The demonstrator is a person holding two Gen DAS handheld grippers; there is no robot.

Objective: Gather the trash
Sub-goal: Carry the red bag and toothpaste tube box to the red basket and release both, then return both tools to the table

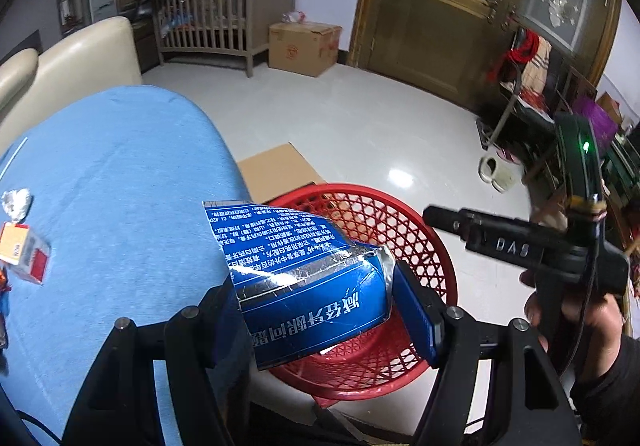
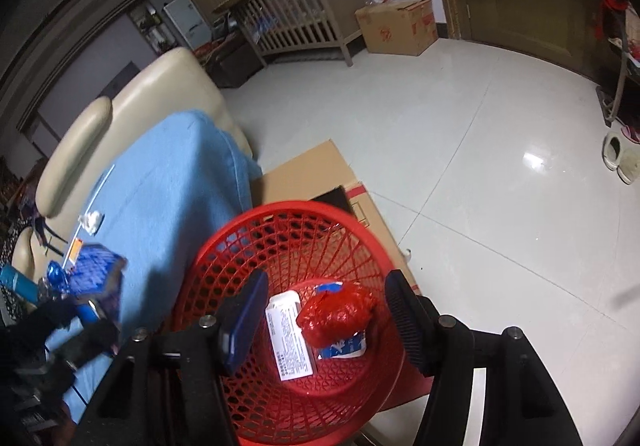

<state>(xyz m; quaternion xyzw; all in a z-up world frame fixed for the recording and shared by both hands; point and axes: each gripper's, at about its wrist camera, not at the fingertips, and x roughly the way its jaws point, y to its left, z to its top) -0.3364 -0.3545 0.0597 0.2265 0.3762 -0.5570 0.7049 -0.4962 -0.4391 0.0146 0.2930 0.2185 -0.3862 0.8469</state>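
Inside one red basket: three items (one red wrapper).

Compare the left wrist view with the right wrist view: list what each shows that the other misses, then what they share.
Only the left wrist view: the left gripper clamping the crushed blue box above the red basket, and the right gripper's body seen from the side.

Only the right wrist view: the basket's contents, a white leaflet and a red crumpled bag, seen between the right gripper's open fingers.

Both: the red basket, blue cloth, cardboard box and crib.
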